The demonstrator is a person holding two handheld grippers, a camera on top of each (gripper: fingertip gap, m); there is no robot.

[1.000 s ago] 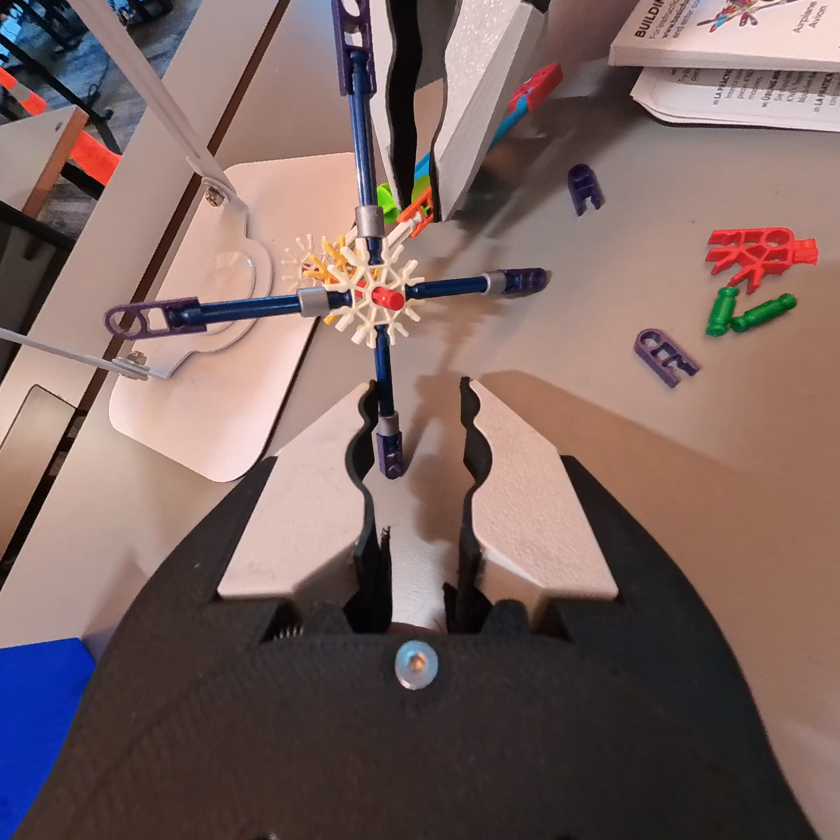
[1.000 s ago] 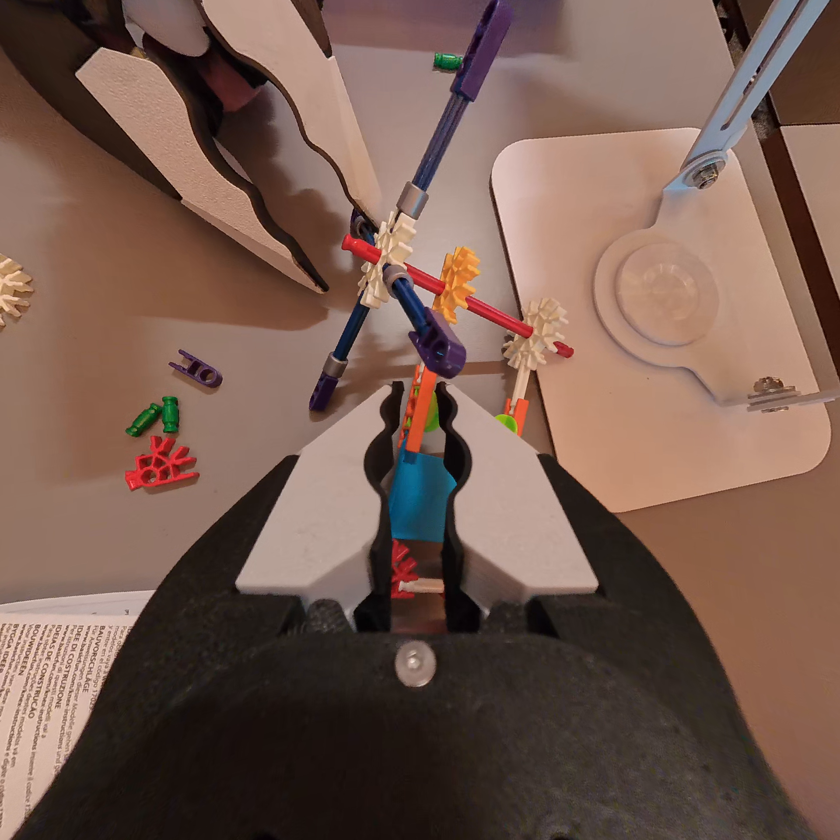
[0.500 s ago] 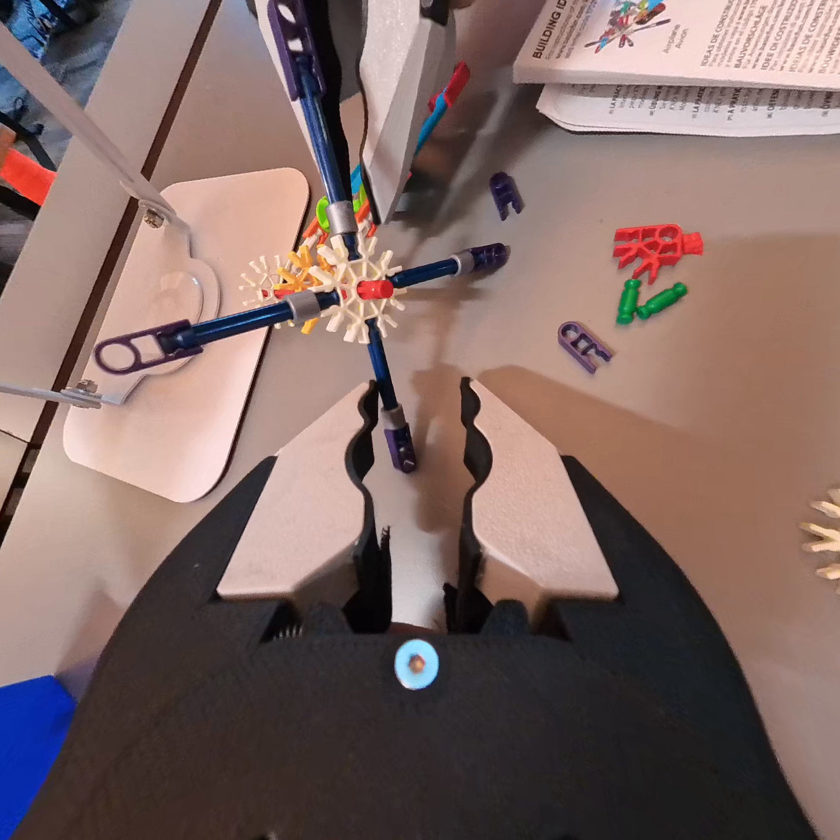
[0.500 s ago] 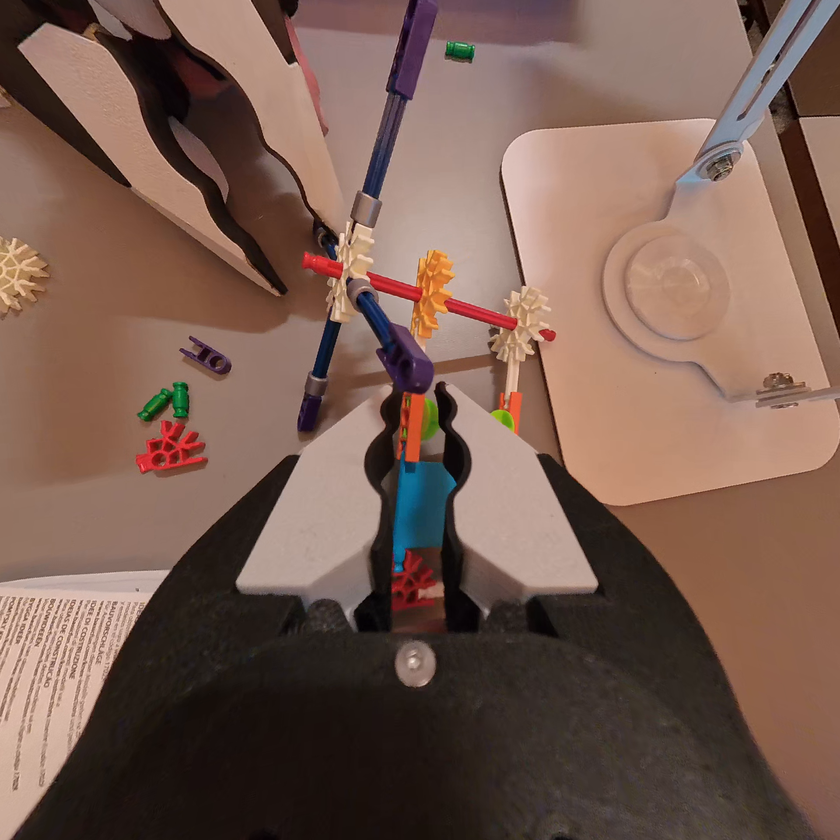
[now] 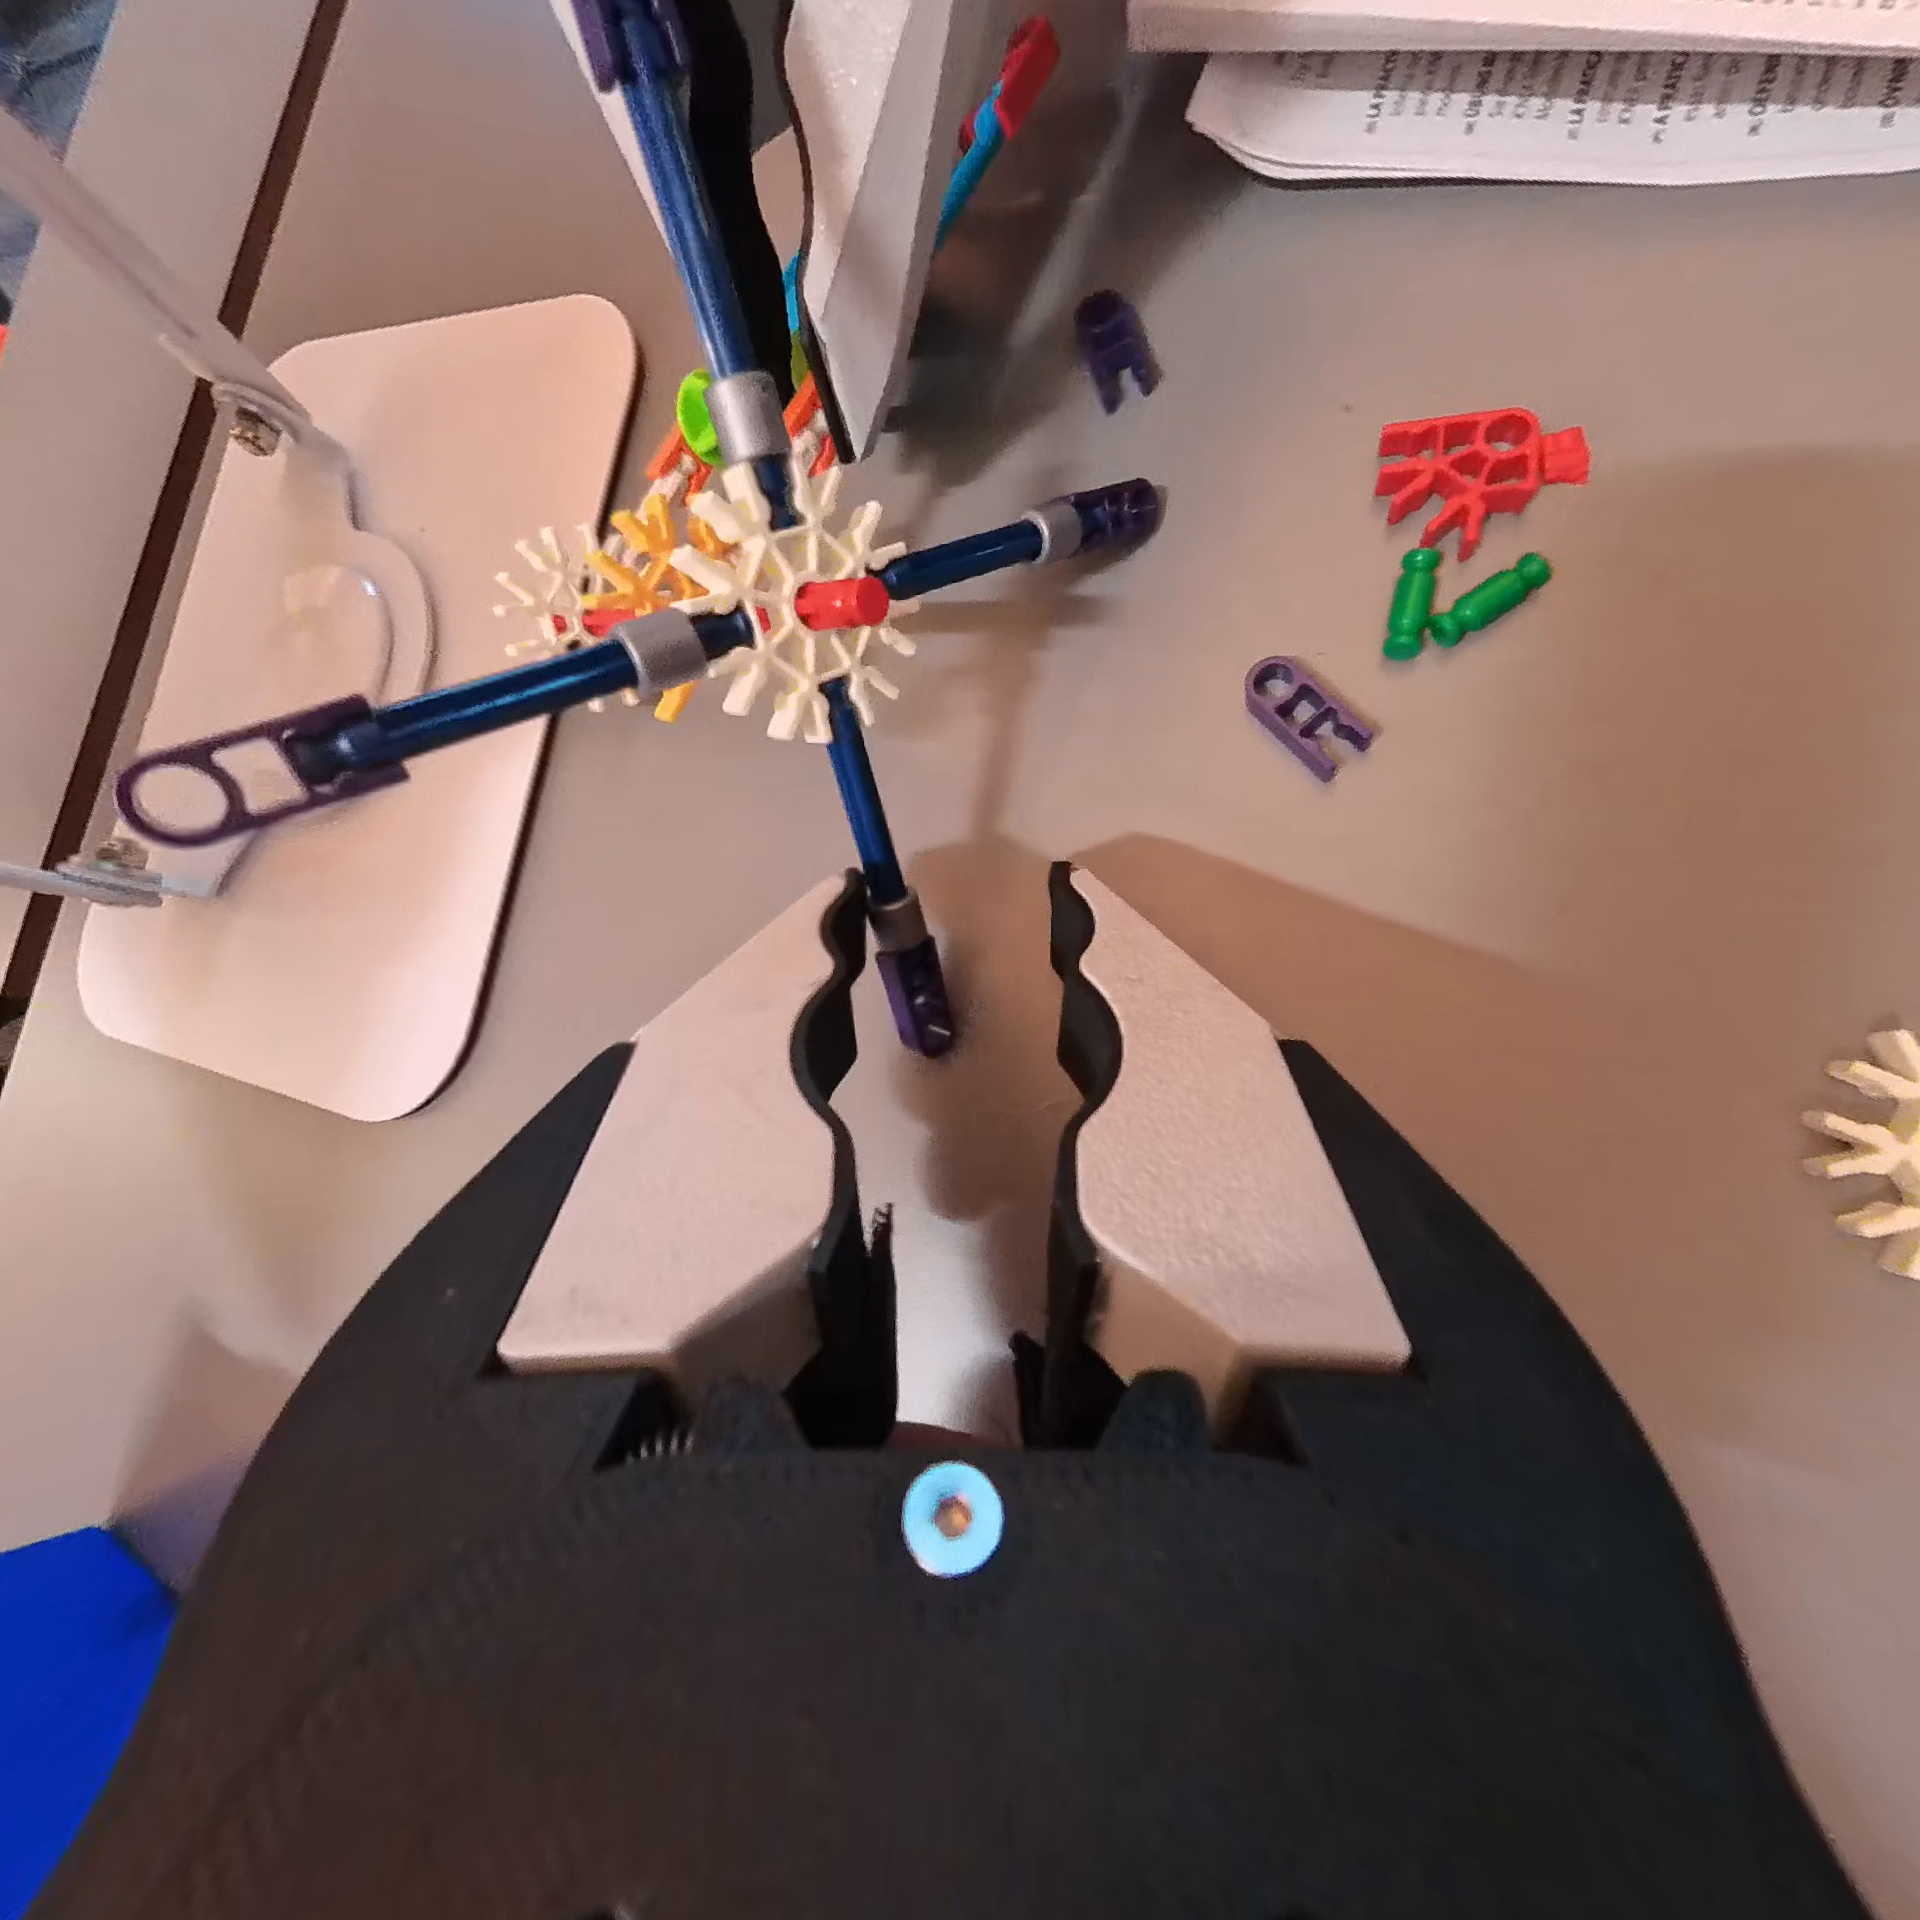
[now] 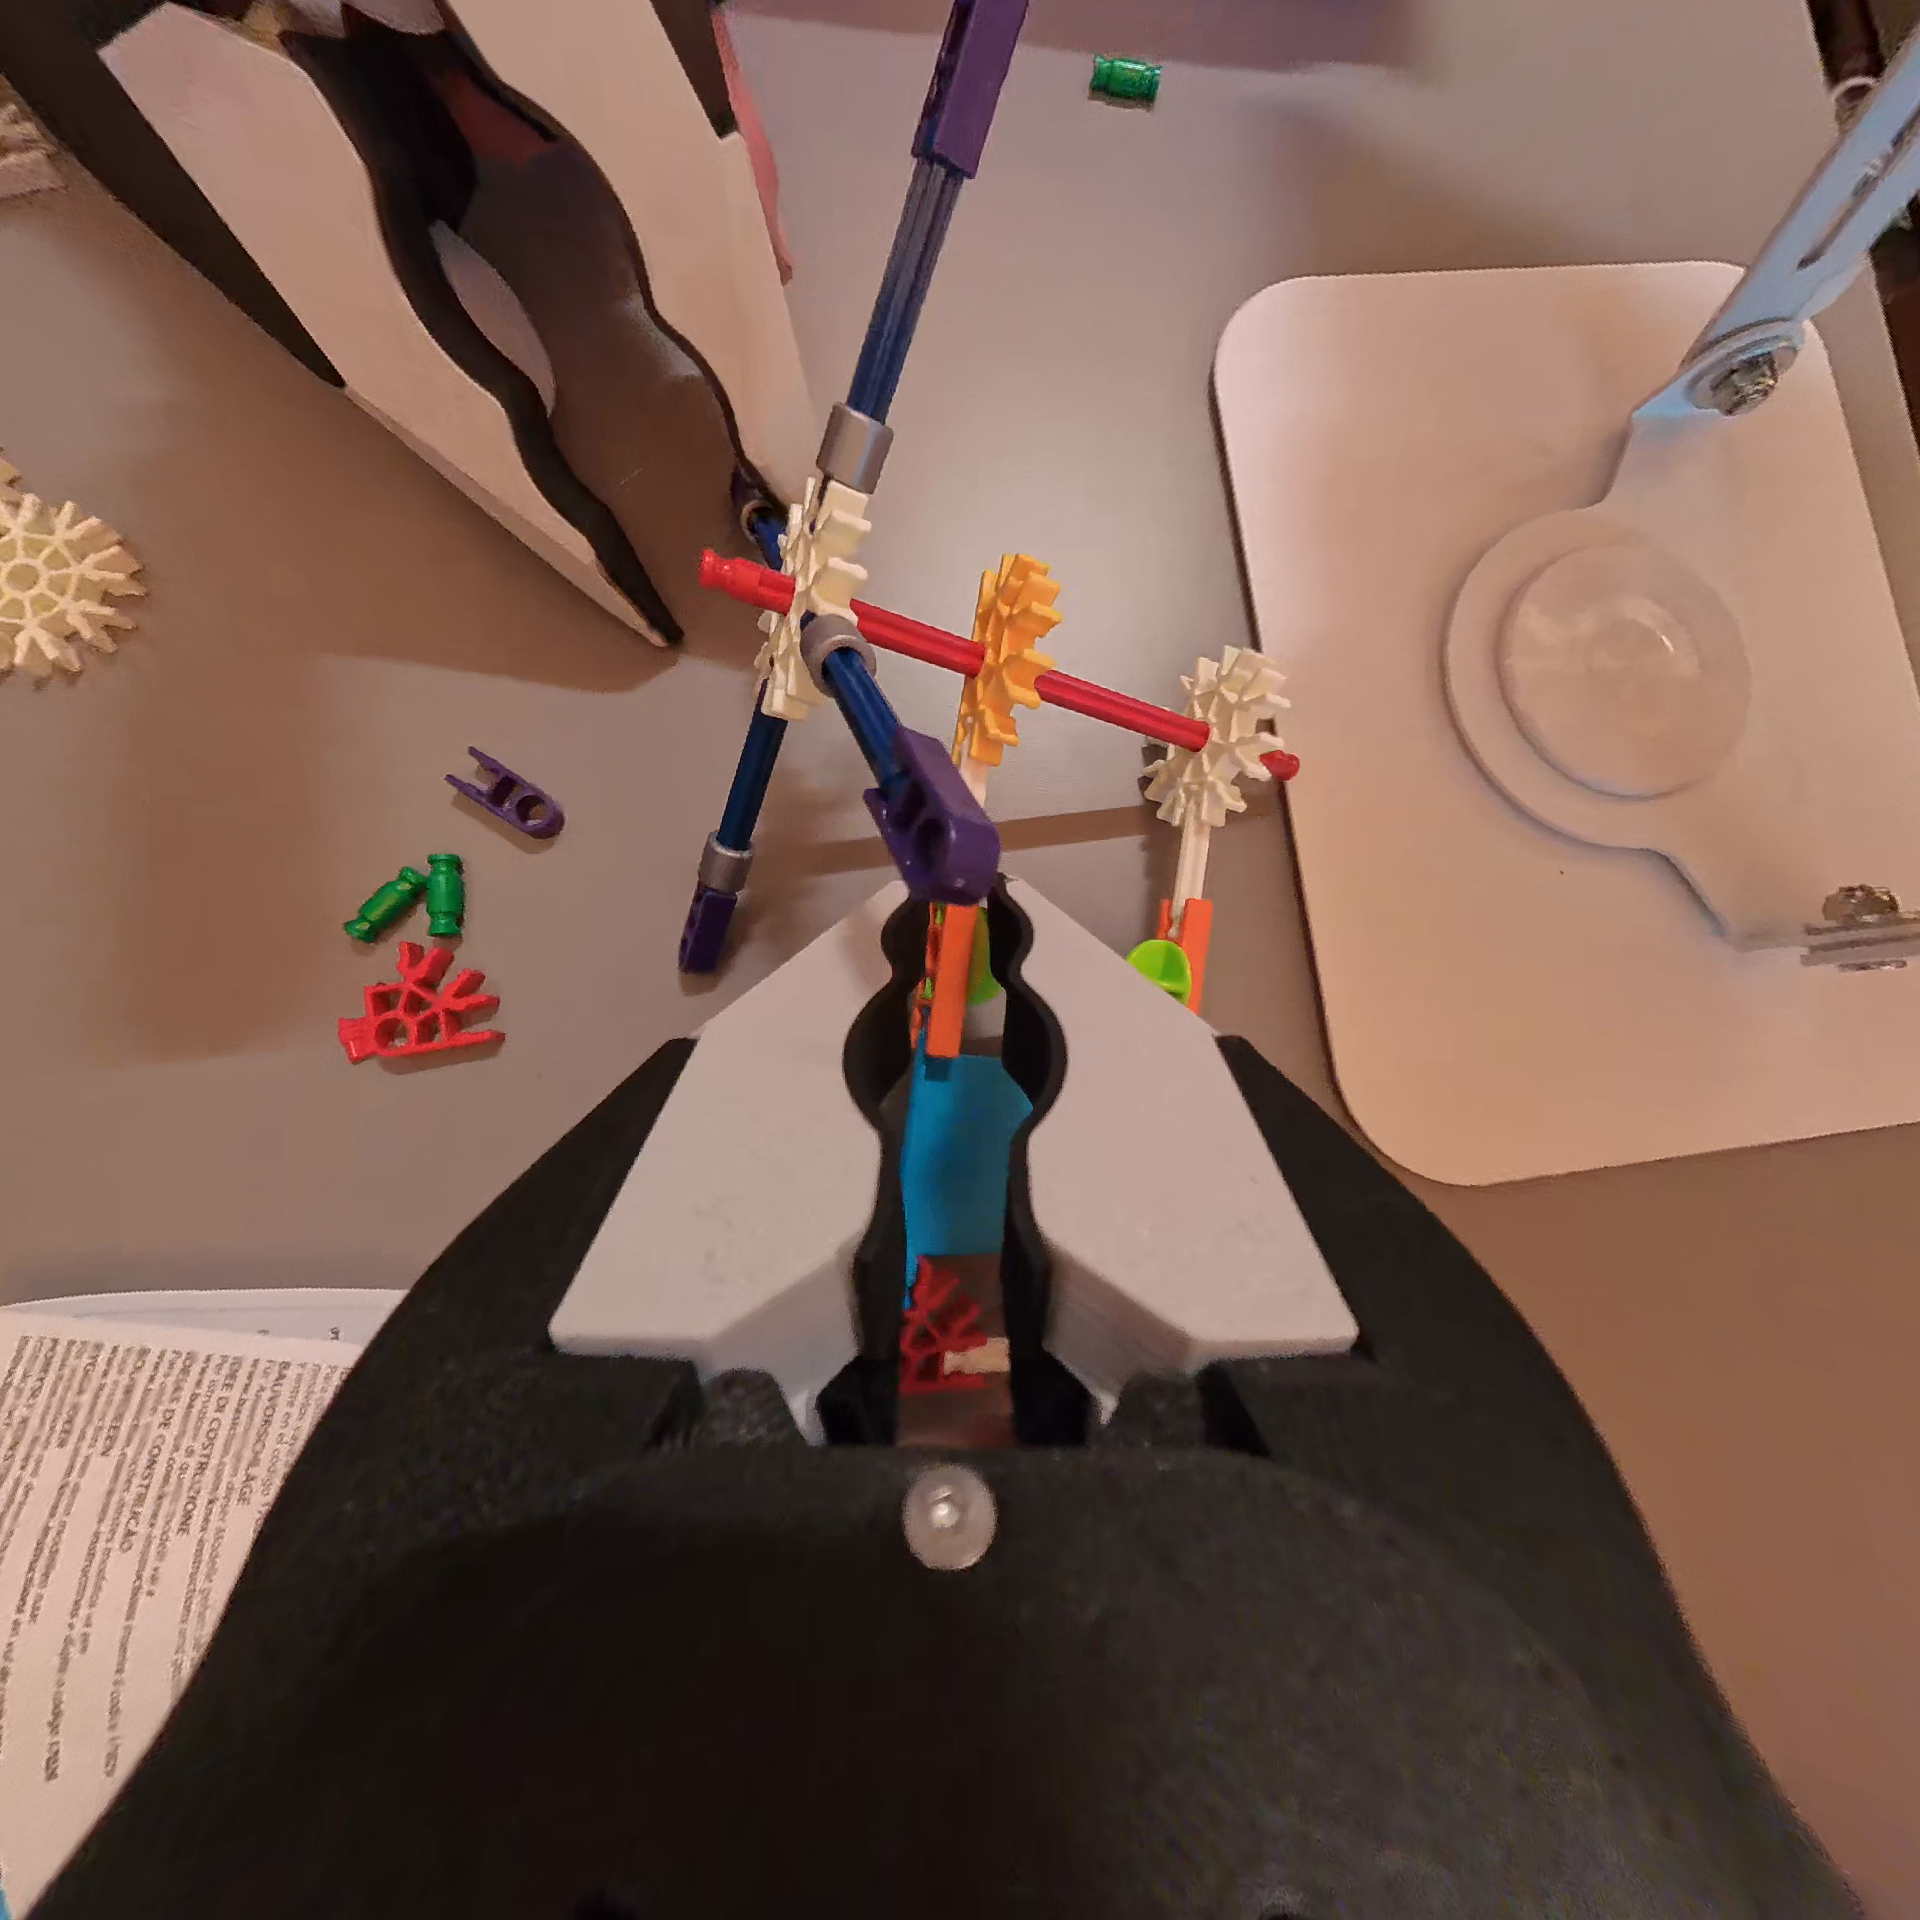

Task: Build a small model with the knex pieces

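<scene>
Right wrist view shows a small windmill-like toy model (image 6: 883, 665) of snap-together plastic rods and connectors, held just above the grey tabletop (image 6: 260, 727): a red axle rod (image 6: 925, 644) carries 2 cream snowflake connectors and 1 yellow one, and 4 dark blue rods (image 6: 894, 281) with purple end clips radiate from the front hub. It looks light and fairly stiff, but the joints are only push-fits, so I judge the blades and axle could pop apart under a sideways squeeze; the orange and blue base frame (image 6: 956, 1132) looks the sturdiest place to take hold. The right tool (image 6: 951, 914) is closed narrowly on that frame. In the left wrist view the left tool (image 5: 951, 883) stands partly open and holds nothing I can see; the lowest blue rod's purple tip (image 5: 914, 997) sits between its fingers, close to the left one, contact unclear. Nearby lie loose pieces: a red connector (image 5: 1465, 483), 2 green rods (image 5: 1455, 613), purple clips (image 5: 1304, 717), a cream snowflake (image 6: 52, 587). Printed sheets (image 5: 1558, 114) and a white stand base (image 6: 1558, 675) sit at the edges
</scene>
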